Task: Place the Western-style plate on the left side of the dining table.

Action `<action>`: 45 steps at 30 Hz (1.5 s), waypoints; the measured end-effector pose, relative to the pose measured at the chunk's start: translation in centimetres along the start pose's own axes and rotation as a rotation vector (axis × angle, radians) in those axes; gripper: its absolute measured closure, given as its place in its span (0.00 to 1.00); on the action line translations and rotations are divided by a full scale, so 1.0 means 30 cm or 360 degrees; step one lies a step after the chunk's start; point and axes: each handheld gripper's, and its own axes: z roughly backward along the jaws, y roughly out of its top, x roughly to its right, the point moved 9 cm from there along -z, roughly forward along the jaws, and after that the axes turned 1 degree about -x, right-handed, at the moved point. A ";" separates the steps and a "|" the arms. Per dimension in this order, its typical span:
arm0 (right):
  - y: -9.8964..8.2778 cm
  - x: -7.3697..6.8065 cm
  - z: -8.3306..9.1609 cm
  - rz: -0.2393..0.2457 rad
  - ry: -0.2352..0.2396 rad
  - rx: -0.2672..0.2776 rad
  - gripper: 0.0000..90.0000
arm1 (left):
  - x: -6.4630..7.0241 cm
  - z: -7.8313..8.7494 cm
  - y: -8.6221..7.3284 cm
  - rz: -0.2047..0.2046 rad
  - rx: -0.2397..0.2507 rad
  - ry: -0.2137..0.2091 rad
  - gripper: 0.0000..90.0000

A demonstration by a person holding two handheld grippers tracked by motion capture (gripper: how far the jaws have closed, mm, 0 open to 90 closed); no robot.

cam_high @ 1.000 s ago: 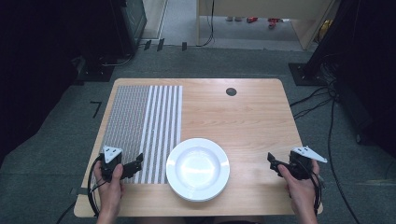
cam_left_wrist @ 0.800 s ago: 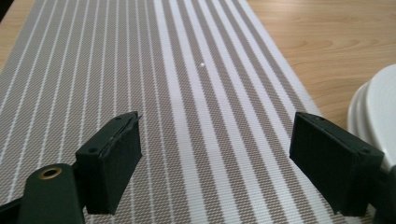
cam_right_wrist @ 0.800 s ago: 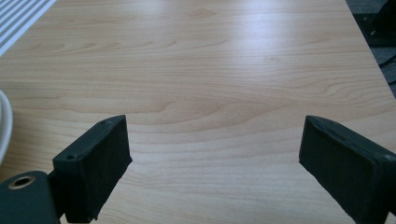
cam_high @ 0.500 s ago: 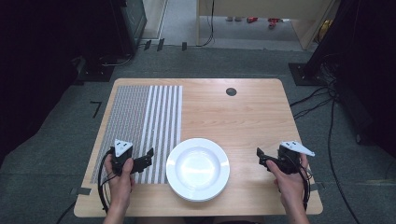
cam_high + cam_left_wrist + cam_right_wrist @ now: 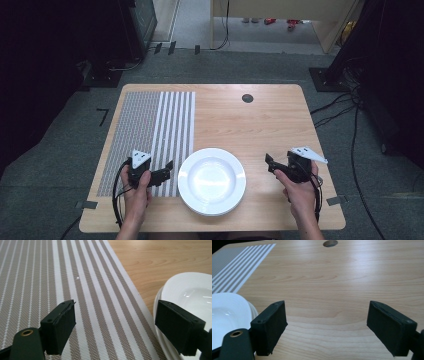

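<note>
A: Near the front edge of the desk (image 5: 260, 115), about midway along it, sits the white plate (image 5: 212, 181), with a hand on either side closing in on it. I'd call this the approach: nothing is gripped yet.

B: How do the tools stand?

A: The left tool (image 5: 161, 176) hangs over the striped placemat (image 5: 150, 125), just beside the plate's left rim, its jaws spread with nothing between them. The right tool (image 5: 272, 164) is over bare wood, near the plate's right rim but apart from it. Its jaws have just been closing a little, yet they are spread wide and empty too.

B: And the next move?

A: Probably a pinch on the rim. It lies low on the wood, so one jaw would have to slip under the lip while the other comes over it.

B: The plate itself?

A: Glossy, round, with a shallow well that catches the light. In the left gripper view its edge looks doubled, maybe two stacked; I can't tell.
</note>
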 end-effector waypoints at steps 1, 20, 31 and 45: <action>-0.001 -0.010 0.000 -0.0001 0.0013 0.0000 0.18 | 0.008 -0.002 -0.001 -0.0005 0.0001 -0.0008 0.19; -0.048 -0.165 -0.015 -0.0050 0.0267 -0.0010 0.60 | 0.152 -0.006 -0.026 -0.0043 -0.0076 -0.0202 0.22; -0.104 -0.225 -0.034 -0.0083 0.0342 -0.0087 0.68 | 0.200 -0.031 -0.068 -0.0072 -0.0174 -0.0238 0.49; -0.174 -0.268 -0.040 -0.0227 0.0406 -0.0058 0.82 | 0.200 -0.038 -0.086 -0.0026 -0.0201 -0.0260 0.63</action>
